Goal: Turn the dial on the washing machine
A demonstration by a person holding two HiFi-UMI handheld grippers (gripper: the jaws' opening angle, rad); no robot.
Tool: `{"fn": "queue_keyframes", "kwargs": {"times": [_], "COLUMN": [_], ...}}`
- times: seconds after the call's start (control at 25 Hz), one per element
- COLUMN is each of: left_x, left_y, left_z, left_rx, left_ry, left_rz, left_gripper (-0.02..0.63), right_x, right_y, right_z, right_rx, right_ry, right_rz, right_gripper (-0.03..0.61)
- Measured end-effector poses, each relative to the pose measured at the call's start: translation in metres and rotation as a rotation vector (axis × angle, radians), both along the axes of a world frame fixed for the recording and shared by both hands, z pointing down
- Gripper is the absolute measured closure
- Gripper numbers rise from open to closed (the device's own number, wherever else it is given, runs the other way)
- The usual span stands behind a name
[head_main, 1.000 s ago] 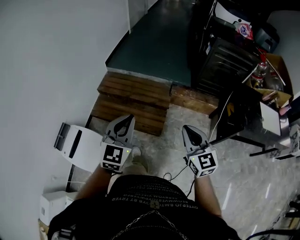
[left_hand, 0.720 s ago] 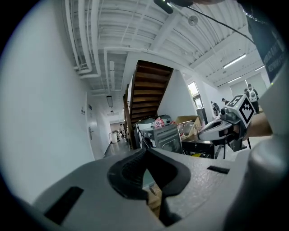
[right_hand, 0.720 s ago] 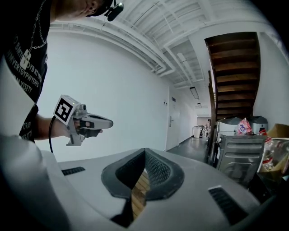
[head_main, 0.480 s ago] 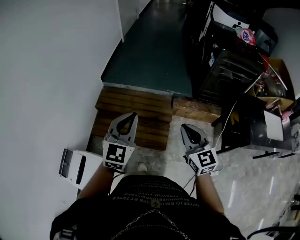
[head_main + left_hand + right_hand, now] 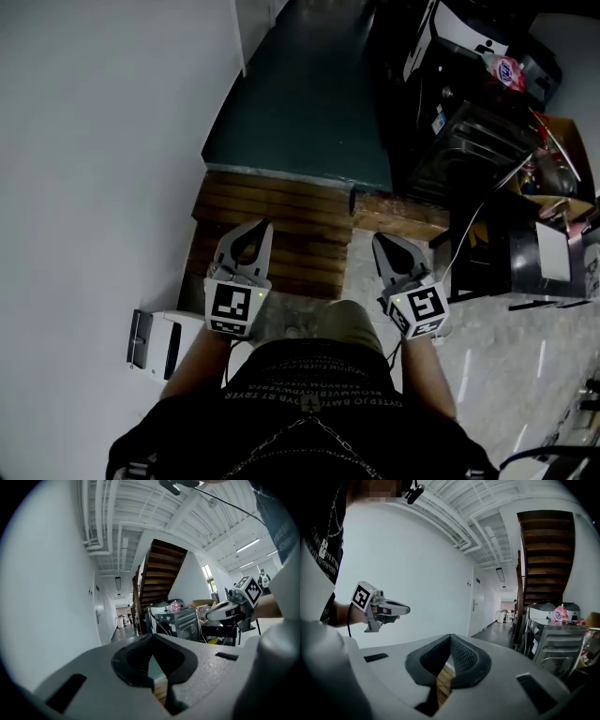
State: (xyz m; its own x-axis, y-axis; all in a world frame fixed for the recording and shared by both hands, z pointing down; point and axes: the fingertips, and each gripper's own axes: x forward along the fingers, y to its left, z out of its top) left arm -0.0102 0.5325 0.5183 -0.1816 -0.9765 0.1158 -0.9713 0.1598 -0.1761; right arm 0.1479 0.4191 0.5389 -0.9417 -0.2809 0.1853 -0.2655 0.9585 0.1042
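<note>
At upper right of the head view sits the washing machine [image 5: 461, 141], well apart; our left gripper [image 5: 264, 228] and right gripper [image 5: 379, 240] fingers are clenched empty, so we approach squarely first.

- Place: storage corner off an institutional corridor [image 5: 122, 623].
- Ceiling: bare pipes [image 5: 98, 513], strip lights [image 5: 248, 545].
- Stairs [image 5: 161, 569]: wooden, overhead.
- Stock: stacked appliances [image 5: 459, 141]; pallet [image 5: 272, 225] on floor.
</note>
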Motion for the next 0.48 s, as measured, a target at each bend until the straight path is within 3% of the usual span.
{"fn": "queue_keyframes", "kwargs": {"times": [0.48], "left_x": [-0.037], "left_y": [-0.057], "left_z": [0.043], "left_rx": [-0.062], "left_ry": [0.063], "left_rz": [0.012], "left_gripper": [0.607], "right_x": [-0.033], "right_y": [-0.060], "right_z": [0.032], "right_rx": [-0.065], "right_ry": [0.036], "right_rz": [0.029], "right_gripper": [0.581]}}
